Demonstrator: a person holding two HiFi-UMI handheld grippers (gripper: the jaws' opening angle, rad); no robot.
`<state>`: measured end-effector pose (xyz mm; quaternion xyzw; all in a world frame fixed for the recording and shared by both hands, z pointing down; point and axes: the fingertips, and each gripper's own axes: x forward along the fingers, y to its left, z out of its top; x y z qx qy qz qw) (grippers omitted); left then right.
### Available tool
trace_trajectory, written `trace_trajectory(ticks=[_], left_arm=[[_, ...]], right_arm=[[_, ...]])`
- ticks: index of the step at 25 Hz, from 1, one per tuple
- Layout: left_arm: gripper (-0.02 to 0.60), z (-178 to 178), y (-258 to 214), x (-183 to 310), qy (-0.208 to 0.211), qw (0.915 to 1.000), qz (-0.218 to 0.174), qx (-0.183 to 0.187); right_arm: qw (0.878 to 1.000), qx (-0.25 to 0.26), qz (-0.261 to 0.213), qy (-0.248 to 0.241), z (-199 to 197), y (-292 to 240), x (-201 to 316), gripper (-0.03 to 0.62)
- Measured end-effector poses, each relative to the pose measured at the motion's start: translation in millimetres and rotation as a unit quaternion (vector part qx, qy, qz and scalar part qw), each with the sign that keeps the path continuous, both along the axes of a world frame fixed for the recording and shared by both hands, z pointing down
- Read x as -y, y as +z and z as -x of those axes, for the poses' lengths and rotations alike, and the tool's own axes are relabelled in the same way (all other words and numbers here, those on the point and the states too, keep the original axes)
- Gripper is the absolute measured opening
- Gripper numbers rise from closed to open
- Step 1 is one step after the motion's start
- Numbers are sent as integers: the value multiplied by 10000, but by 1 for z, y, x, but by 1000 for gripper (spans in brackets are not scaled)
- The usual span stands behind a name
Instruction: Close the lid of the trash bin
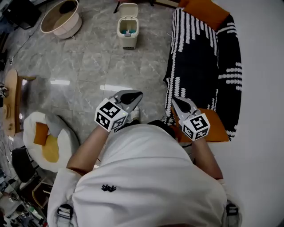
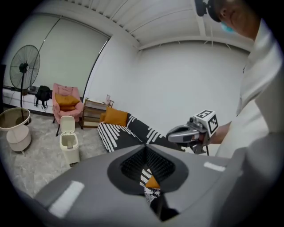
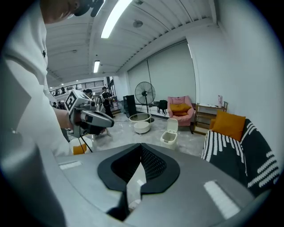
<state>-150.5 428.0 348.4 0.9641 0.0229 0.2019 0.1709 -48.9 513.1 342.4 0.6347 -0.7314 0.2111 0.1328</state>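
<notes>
Left gripper (image 1: 136, 95) and right gripper (image 1: 176, 101) clenched, empty, well short of cream plastic trash bin (image 1: 128, 31); I'd approach, tip its raised lid (image 1: 128, 9) forward gently.

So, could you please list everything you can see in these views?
bin: one, cream, lid up, floor ahead
tub: one, cream, floor left of bin
sofa: one, black-and-white striped, right
cushion: two, orange, sofa's far end and near end
beanbag: one, white, near left
fan: one, black, far side
armchair: one, pink, behind bin
shelf: one, wooden, beside armchair
left tool: grey, shut, empty
right tool: grey, shut, empty
</notes>
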Motion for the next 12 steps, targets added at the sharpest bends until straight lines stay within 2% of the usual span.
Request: trace_trajectory(ticks=[6,9,12], left_arm=[[52,0,10,61,-380,9991,163,114],[52,-7,24,89,-636,9972,344,214],[52,-21,28,113,-849,9956,266,286]], right_arm=[[9988,-29,74,-484,-1,1,65,3],[9978,-25,150,-644,-16,10,96,26],[9963,-10,140,-852,-35,15,127,28]])
